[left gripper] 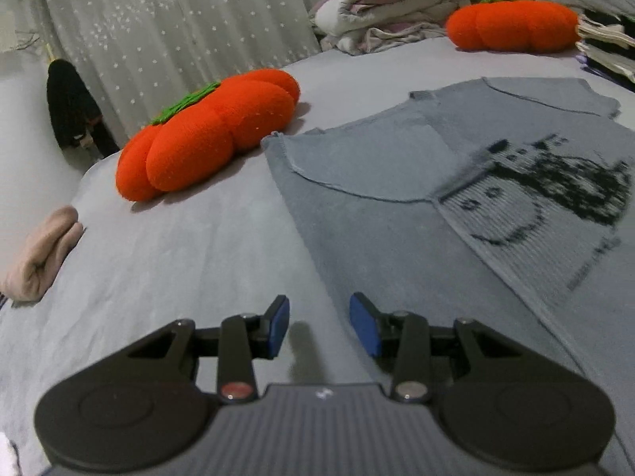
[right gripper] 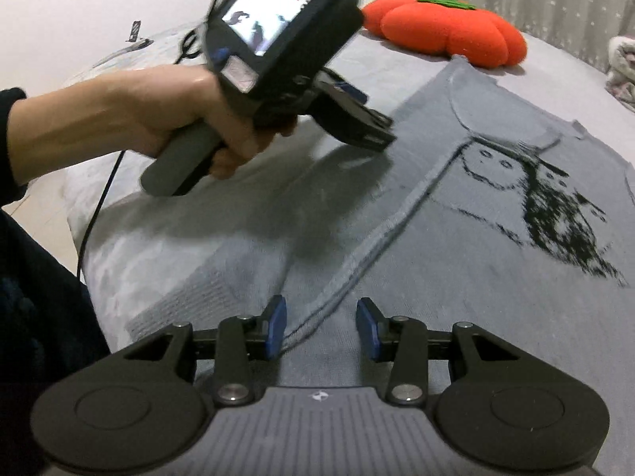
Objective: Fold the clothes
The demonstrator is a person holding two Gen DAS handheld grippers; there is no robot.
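Note:
A grey knit sweater [left gripper: 397, 218] with a black animal print lies flat on the bed, one side folded over the print. My left gripper [left gripper: 319, 305] hovers open over the sheet just off the sweater's left edge, with nothing between its blue pads. In the right wrist view the sweater [right gripper: 456, 258] fills the bed. My right gripper [right gripper: 321, 305] stands open low above it, and the folded edge runs under the gap between its fingers. A hand holds the left gripper [right gripper: 377, 131] above the sweater's left part.
An orange pumpkin cushion [left gripper: 206, 146] lies left of the sweater and a second one [left gripper: 512, 23] lies behind it. A rolled pink cloth [left gripper: 39, 254] sits at the bed's left edge. A stack of folded clothes [left gripper: 389, 4] stands at the back. A black cable [right gripper: 99, 198] hangs from the left gripper.

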